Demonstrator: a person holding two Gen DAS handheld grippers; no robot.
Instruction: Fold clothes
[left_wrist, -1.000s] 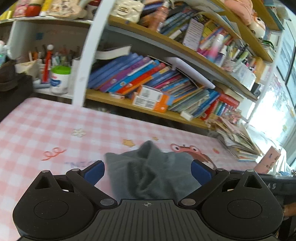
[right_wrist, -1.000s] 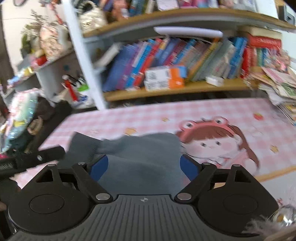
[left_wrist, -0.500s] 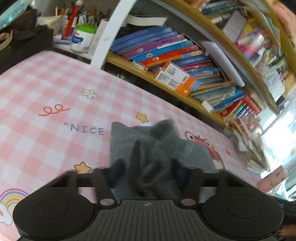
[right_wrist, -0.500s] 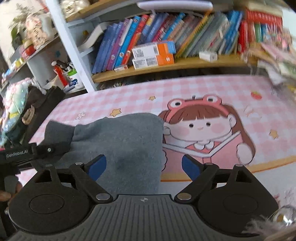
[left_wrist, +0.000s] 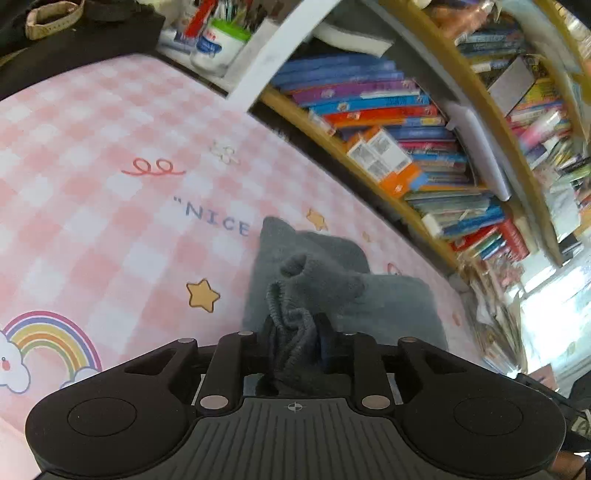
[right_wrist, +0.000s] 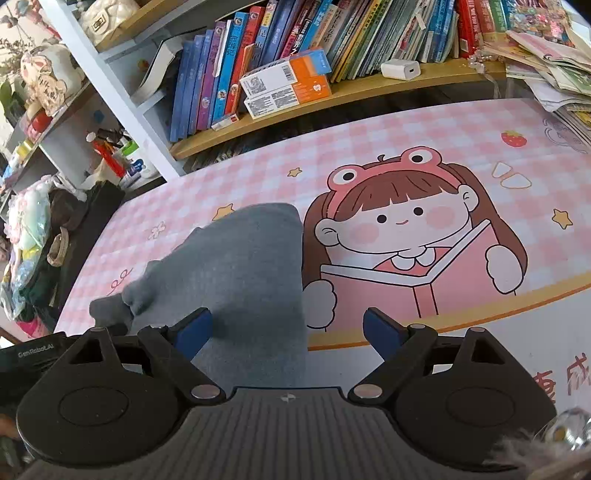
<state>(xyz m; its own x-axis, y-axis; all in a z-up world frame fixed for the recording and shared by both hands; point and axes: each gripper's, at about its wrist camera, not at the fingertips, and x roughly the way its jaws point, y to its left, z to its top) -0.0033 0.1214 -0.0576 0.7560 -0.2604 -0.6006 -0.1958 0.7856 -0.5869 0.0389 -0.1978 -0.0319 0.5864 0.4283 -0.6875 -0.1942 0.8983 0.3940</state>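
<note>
Grey cloth is lying on the pink checked mat, partly covering the word "NICE" on one side and touching the printed cartoon girl on the other. I am pinching a bunched, ribbed edge of it in my left gripper, whose fingers are pressing close together on the fabric. I am holding my right gripper wide open over the cloth's near part, gripping nothing. Bookshelves crammed with books are standing beyond the mat.
</note>
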